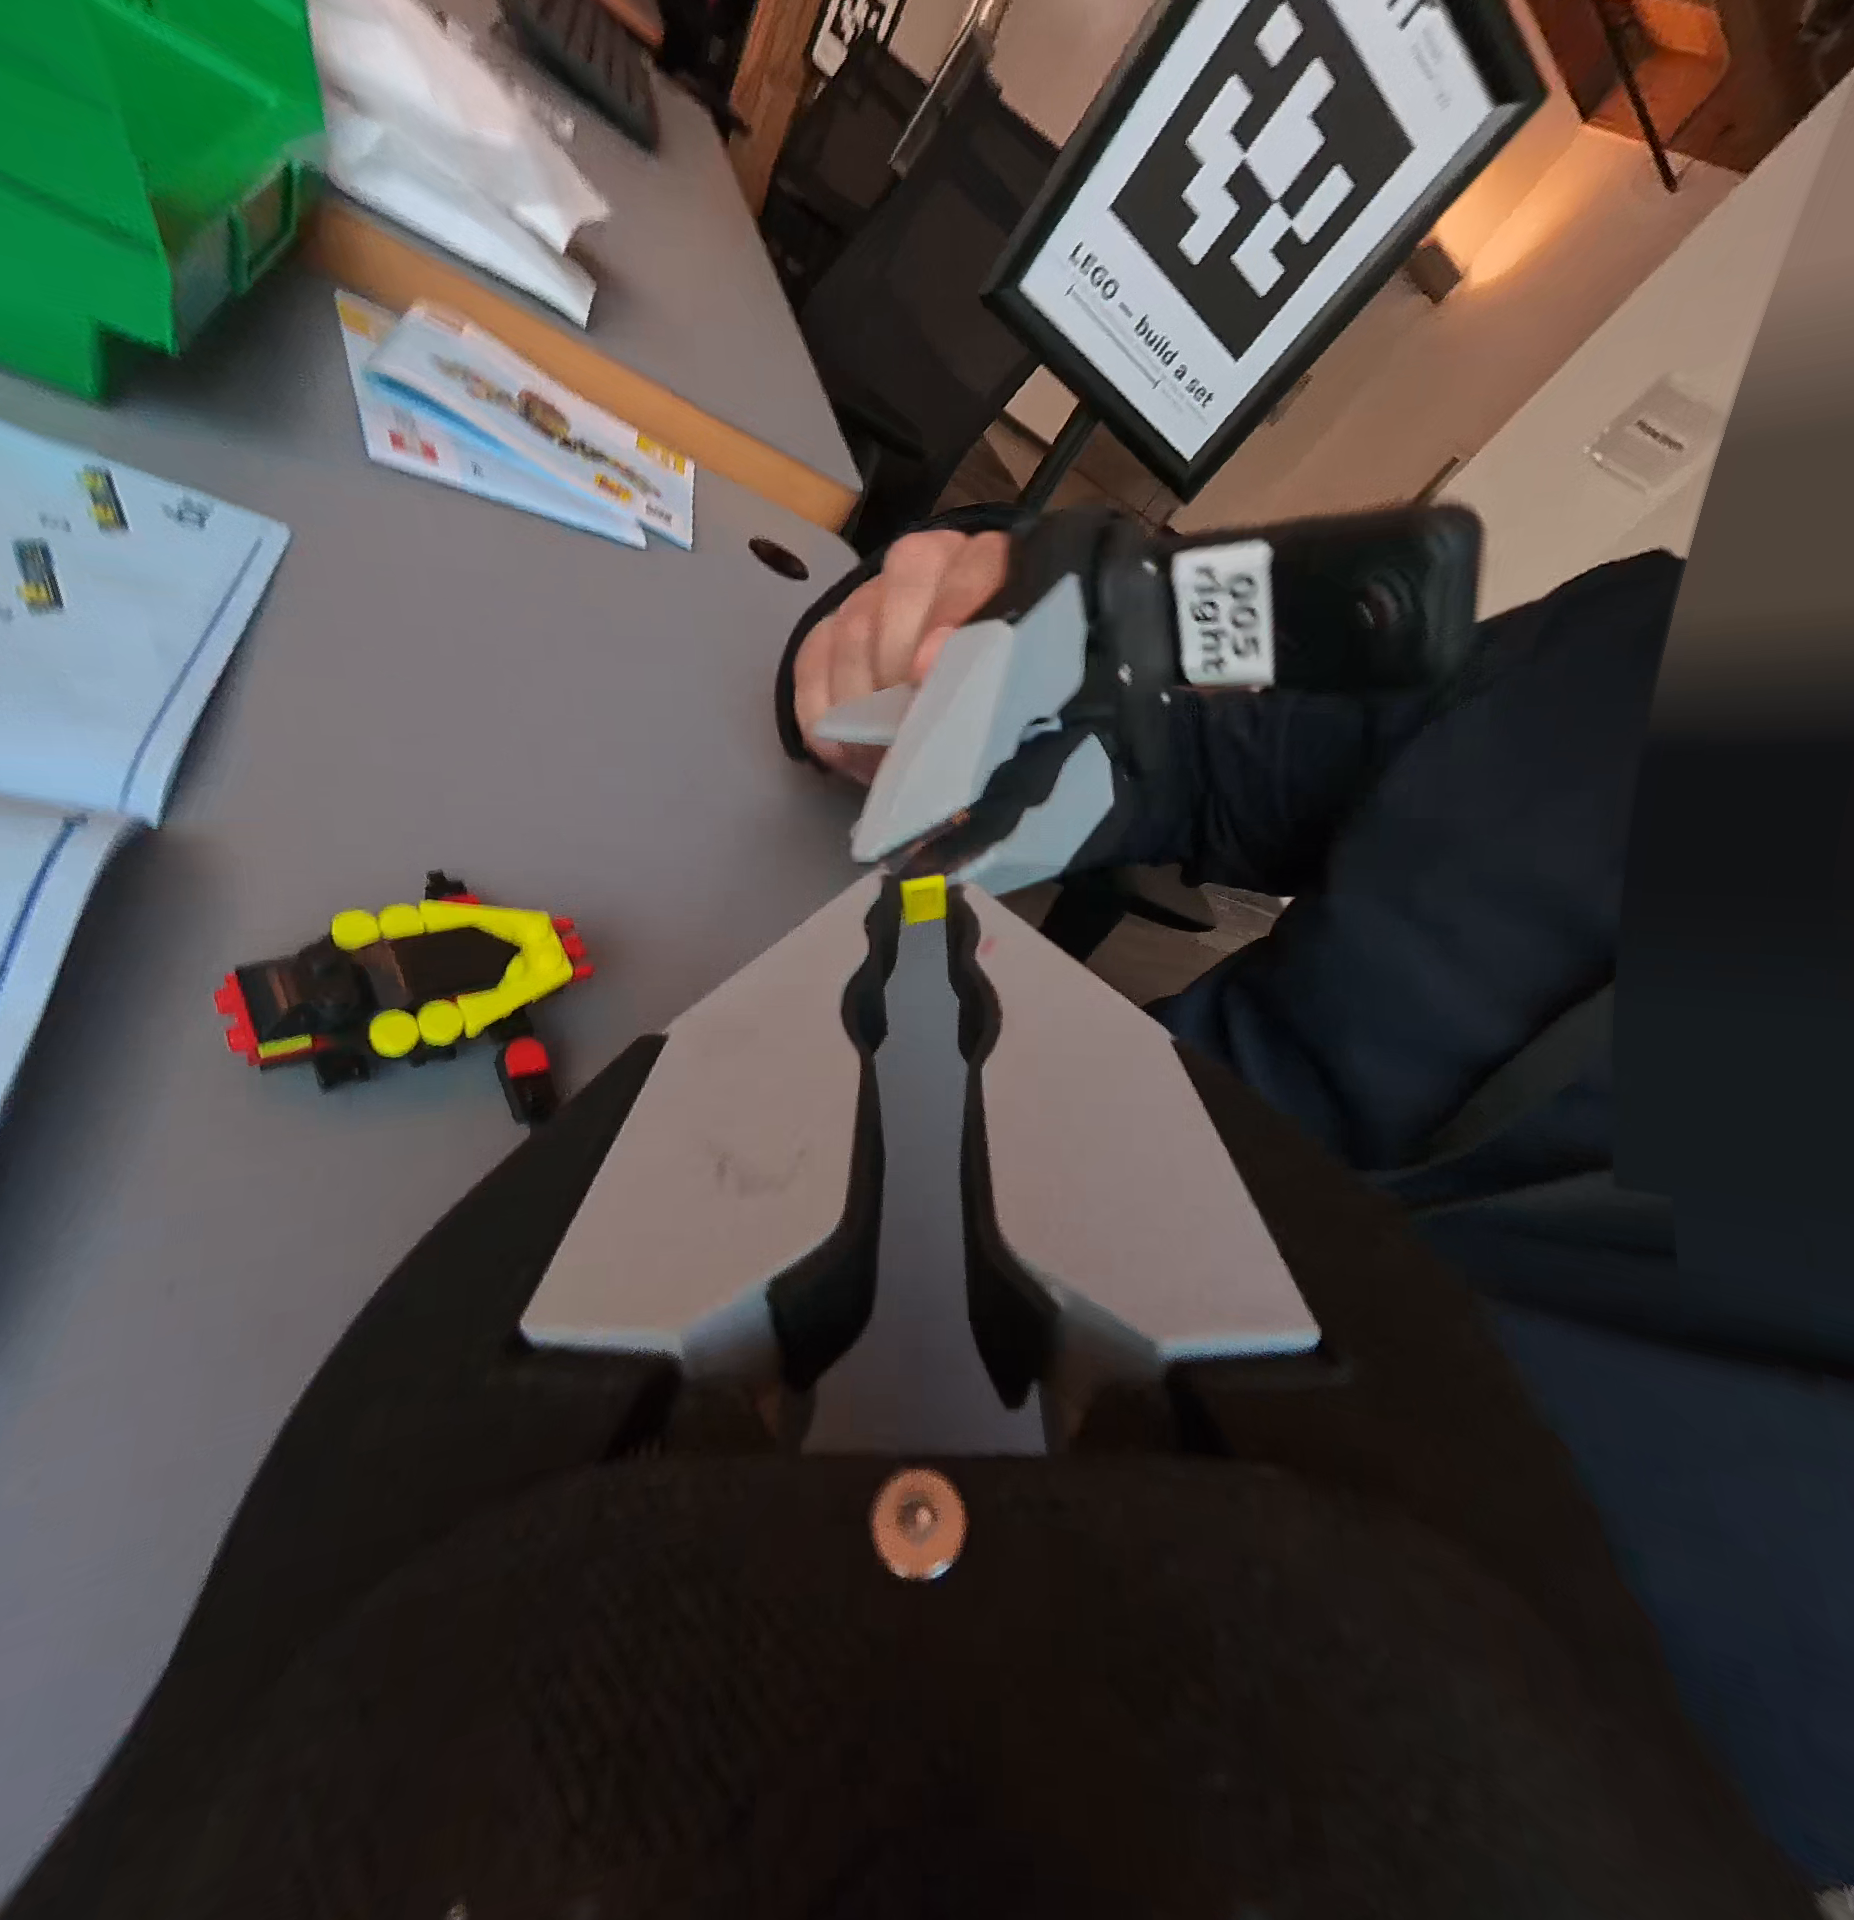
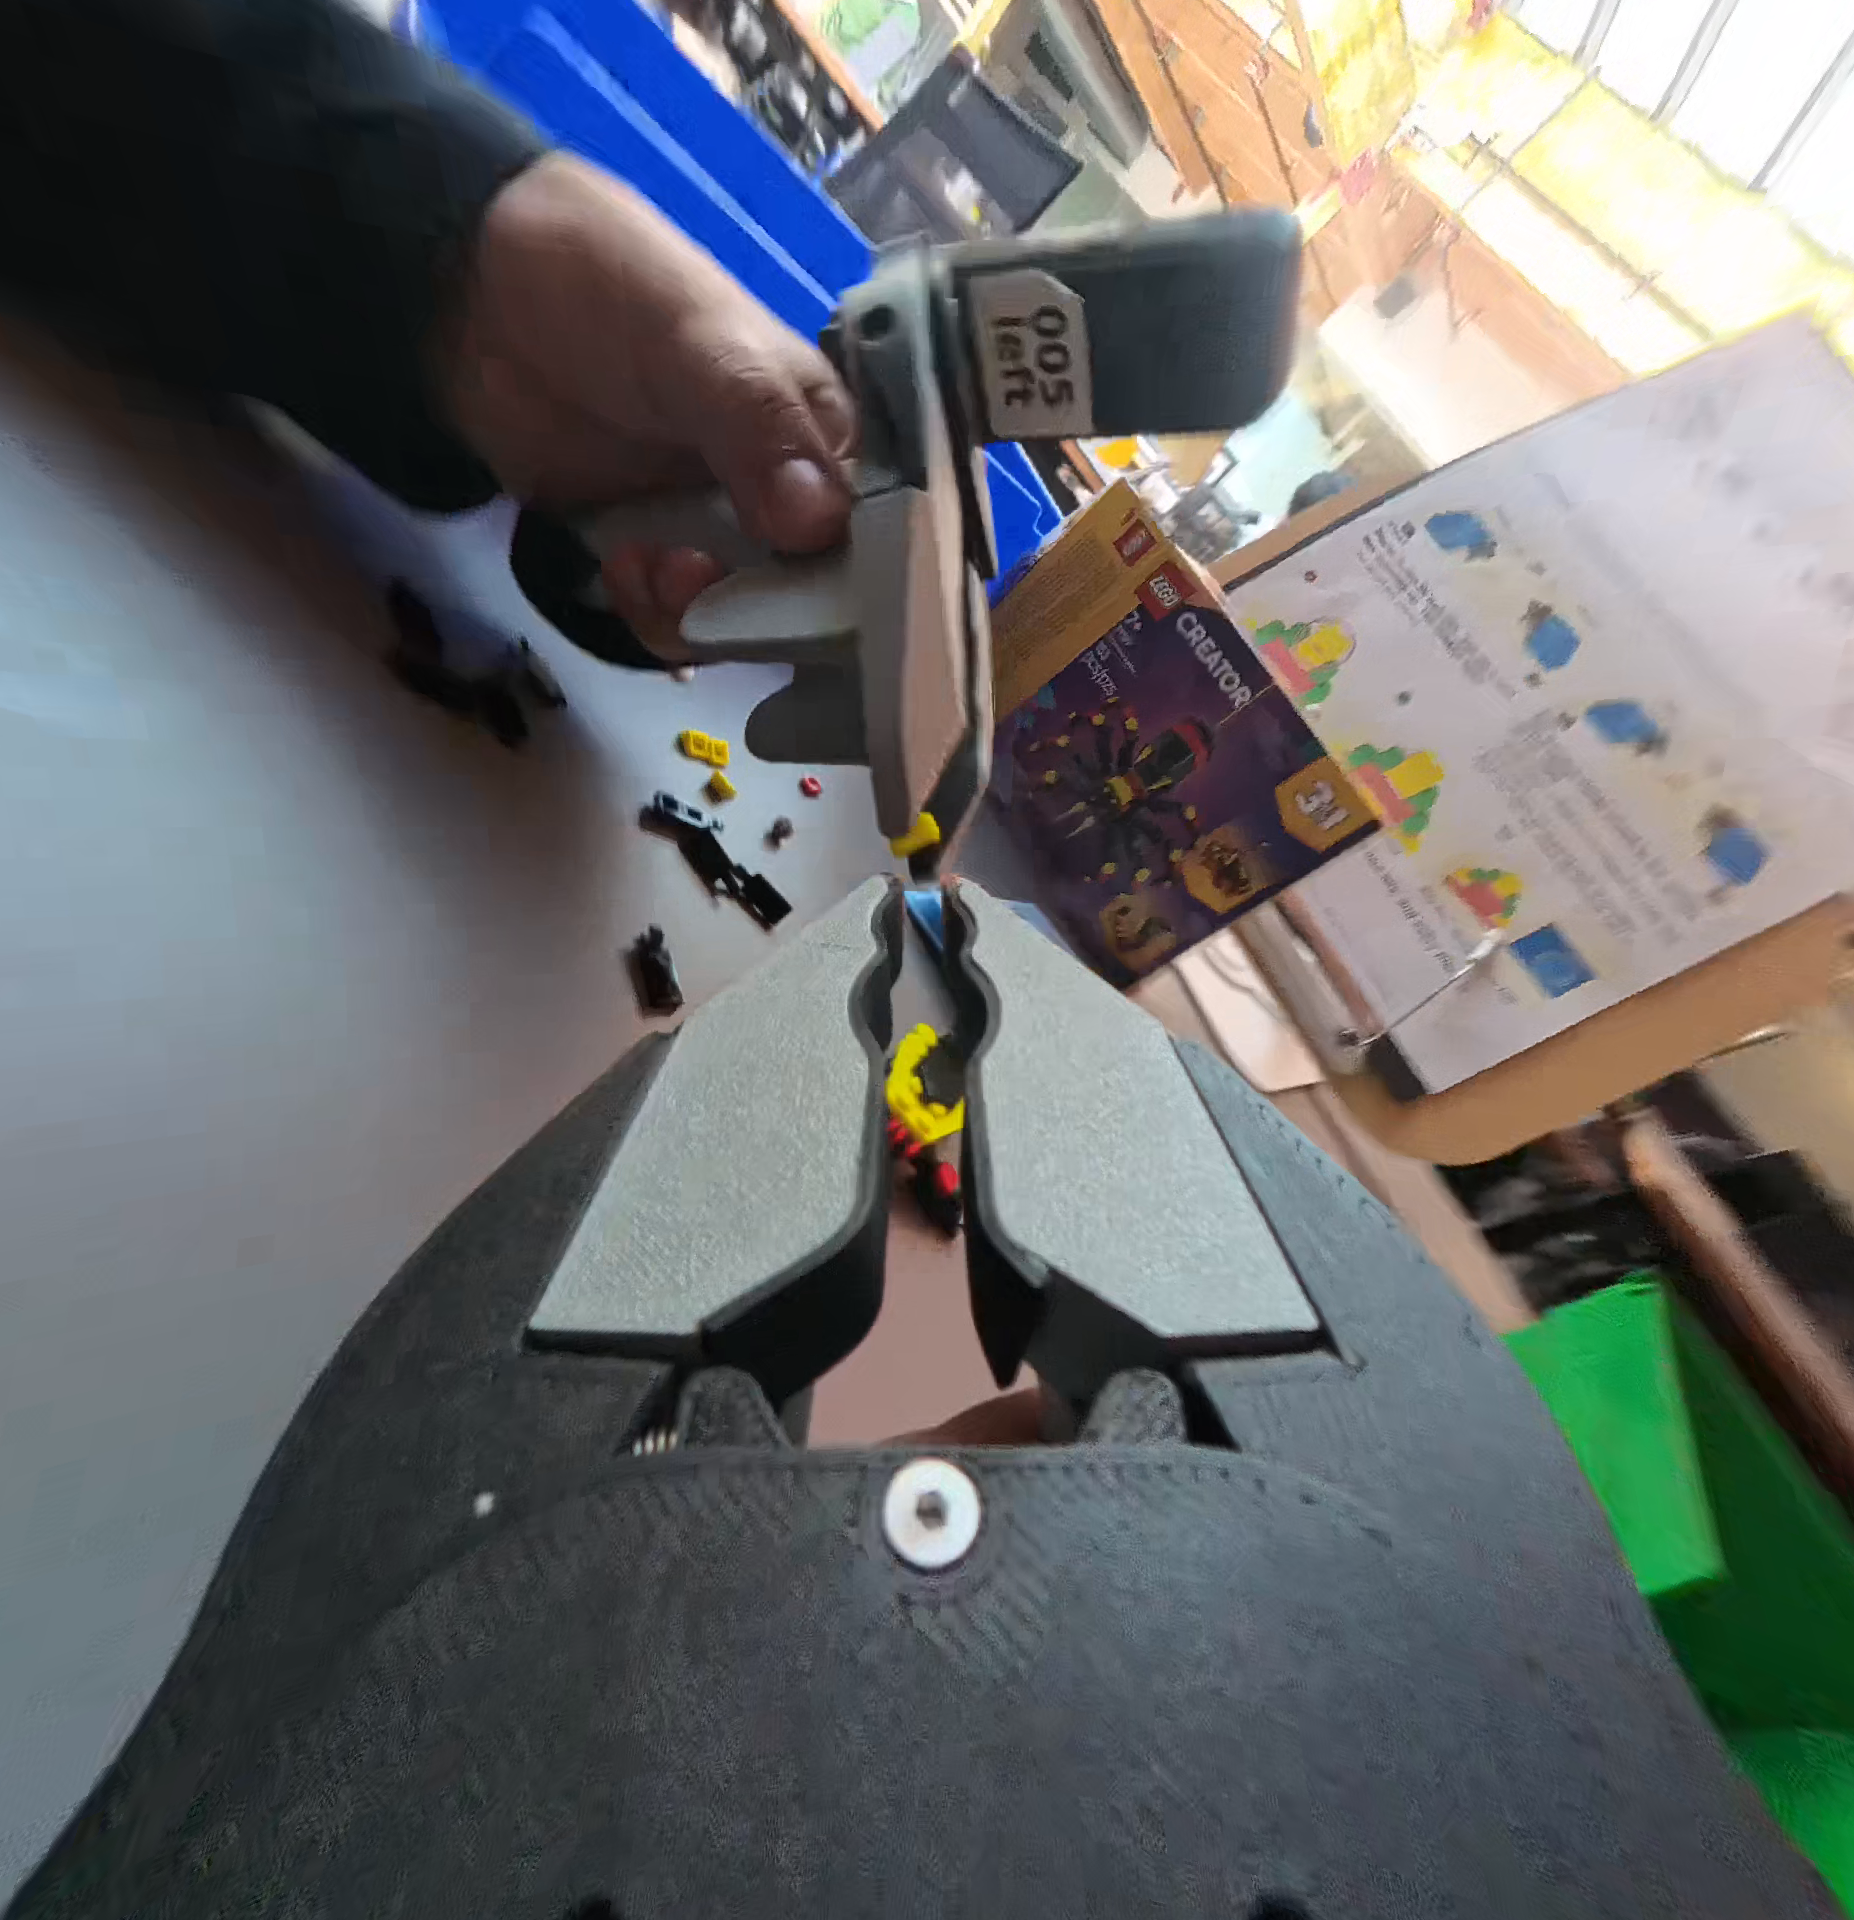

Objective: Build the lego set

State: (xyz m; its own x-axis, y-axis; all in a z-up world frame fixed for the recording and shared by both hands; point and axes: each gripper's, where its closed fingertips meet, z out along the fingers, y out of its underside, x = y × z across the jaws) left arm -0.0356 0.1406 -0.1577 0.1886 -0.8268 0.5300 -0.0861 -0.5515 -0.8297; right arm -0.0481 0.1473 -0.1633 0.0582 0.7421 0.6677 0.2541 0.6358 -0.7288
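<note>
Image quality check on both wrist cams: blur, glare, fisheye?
Left wrist view: strong fisheye bending, instruction booklet at the edge motion-smeared, yellow brick at the left gripper fairly sharp, right side fades to a dark vignette. Right wrist view: blown-out windows top right, smeared background, Lego box legible, loose pieces soft.

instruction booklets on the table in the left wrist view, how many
2: a closed booklet near the green bins, and an open one at the left edge. More may lie outside the view.
</note>
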